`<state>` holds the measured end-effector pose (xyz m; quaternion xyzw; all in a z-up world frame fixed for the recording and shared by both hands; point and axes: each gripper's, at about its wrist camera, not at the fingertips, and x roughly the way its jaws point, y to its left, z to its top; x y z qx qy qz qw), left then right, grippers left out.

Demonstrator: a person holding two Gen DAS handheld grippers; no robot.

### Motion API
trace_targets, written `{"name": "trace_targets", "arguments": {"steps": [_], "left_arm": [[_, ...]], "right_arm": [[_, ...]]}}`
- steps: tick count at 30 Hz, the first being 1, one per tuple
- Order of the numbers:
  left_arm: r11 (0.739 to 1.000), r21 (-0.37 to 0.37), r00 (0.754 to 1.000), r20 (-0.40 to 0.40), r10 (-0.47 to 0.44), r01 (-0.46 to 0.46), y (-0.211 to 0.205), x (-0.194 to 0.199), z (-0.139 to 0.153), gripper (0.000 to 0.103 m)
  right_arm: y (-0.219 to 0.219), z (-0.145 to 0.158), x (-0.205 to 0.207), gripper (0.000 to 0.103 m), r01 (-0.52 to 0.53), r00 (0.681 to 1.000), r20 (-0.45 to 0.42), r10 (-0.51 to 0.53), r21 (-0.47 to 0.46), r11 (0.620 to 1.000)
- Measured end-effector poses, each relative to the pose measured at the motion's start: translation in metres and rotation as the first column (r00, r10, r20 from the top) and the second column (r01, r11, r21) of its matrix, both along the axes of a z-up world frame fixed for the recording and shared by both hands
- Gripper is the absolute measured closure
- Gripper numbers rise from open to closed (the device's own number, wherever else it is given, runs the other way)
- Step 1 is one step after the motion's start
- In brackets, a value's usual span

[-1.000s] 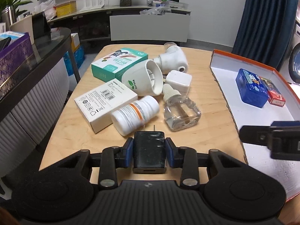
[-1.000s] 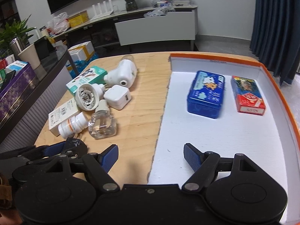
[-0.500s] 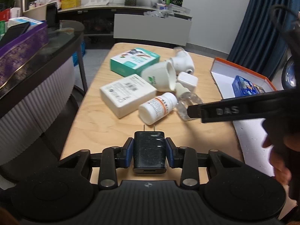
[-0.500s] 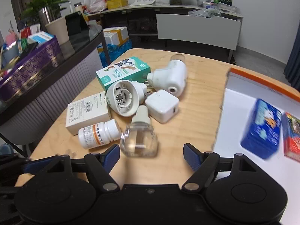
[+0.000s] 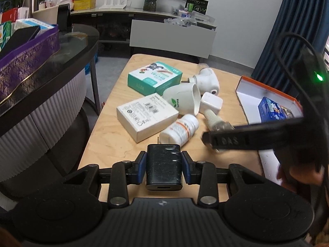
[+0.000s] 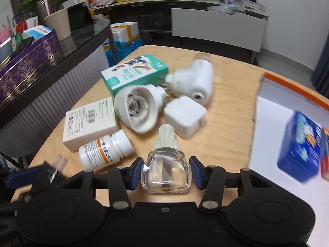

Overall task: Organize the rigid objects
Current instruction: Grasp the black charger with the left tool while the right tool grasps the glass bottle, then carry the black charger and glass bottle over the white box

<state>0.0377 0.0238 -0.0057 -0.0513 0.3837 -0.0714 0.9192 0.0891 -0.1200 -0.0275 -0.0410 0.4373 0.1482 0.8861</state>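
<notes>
My left gripper [image 5: 163, 165] is shut on a black plug charger [image 5: 163, 167], held above the near edge of the wooden table [image 5: 115, 135]. My right gripper [image 6: 166, 171] has its jaws against both sides of a clear glass bottle [image 6: 166, 173] with a white ribbed cap, which lies on the table. The pile beyond holds a white pill bottle [image 6: 105, 151], a white box [image 6: 89, 122], a green box [image 6: 134, 73], a white cone-shaped plug-in [image 6: 137, 110], a white cube charger [image 6: 184, 115] and a white elbow-shaped plug-in [image 6: 195, 82].
A white tray with an orange rim [image 6: 287, 94] lies to the right and holds a blue tin [image 6: 300, 154] and a red box [image 6: 324, 154]. A dark curved counter [image 5: 41, 86] with a purple box [image 5: 26, 61] stands to the left.
My right gripper has moved forward onto the clear glass bottle and closed its jaws around it. My left gripper has kept its hold on the black charger and drawn back a little.
</notes>
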Motion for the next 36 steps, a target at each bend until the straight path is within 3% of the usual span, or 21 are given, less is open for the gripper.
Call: {"name": "trace_targets", "arguments": {"steps": [6, 11, 15, 26, 36], "left_arm": [[1.0, -0.007, 0.999, 0.021, -0.026, 0.027, -0.015, 0.0, 0.009, 0.067], [0.996, -0.02, 0.996, 0.047, -0.082, 0.083, -0.041, 0.001, 0.019, 0.067], [0.989, -0.034, 0.988, 0.065, -0.141, 0.143, -0.069, 0.003, 0.027, 0.067], [0.94, -0.035, 0.937, 0.089, -0.336, 0.34, -0.149, 0.009, 0.038, 0.067], [0.933, -0.001, 0.929, 0.092, -0.359, 0.361, -0.186, 0.011, 0.036, 0.067]], "right_arm": [[-0.032, 0.025, -0.035, 0.043, 0.054, 0.997, 0.06, -0.056, 0.032, 0.998], [-0.071, 0.048, -0.062, 0.043, 0.155, 0.982, 0.1, -0.162, 0.073, 0.985], [-0.099, 0.059, -0.078, 0.043, 0.228, 0.963, 0.137, -0.233, 0.051, 0.972], [-0.174, 0.075, -0.111, 0.043, 0.404, 0.898, 0.159, -0.409, 0.069, 0.912], [-0.204, 0.072, -0.12, 0.043, 0.434, 0.881, 0.151, -0.448, 0.115, 0.893]]}}
